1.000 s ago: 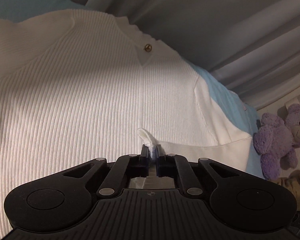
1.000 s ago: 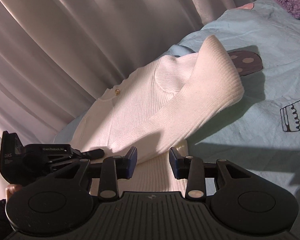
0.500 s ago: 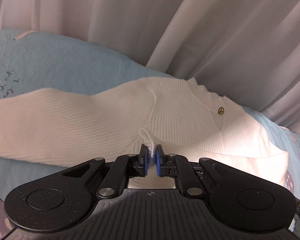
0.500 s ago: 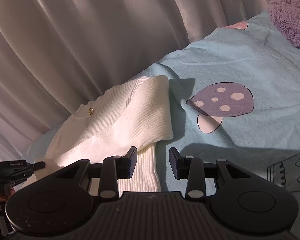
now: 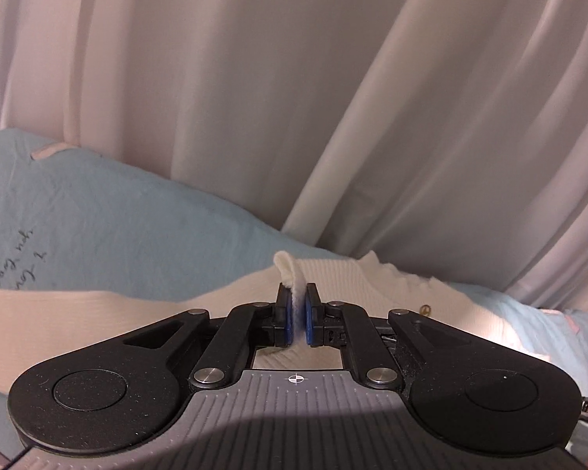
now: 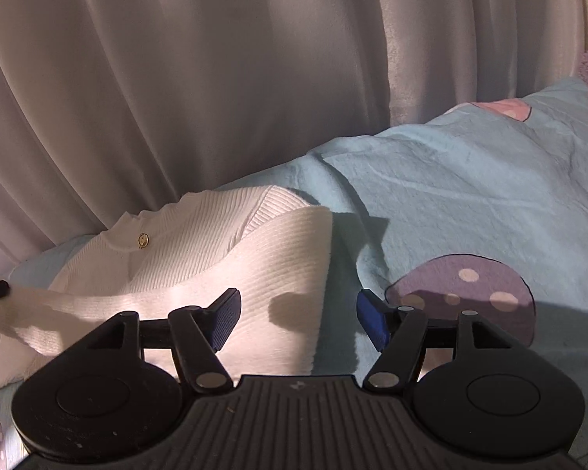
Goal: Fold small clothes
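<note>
- L gripper (image 5: 298, 313): jaws closed on a pinch of white sweater (image 5: 333, 274) fabric, tuft poking up betw pads.
- R gripper (image 6: 298, 317): jaws wide open, nothing held, over sweater (image 6: 223, 258) edge.
- Sweater lies on blue bed (image 6: 450, 180), sleeve folded across; curtain (image 6: 254, 78) behind.

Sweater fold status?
Done: one sleeve lies folded across the white sweater on the bed. In hand: left gripper is shut on a pinch of knit; right gripper is open, holding nothing. Left: the other sleeve lies spread; body fold undone.
</note>
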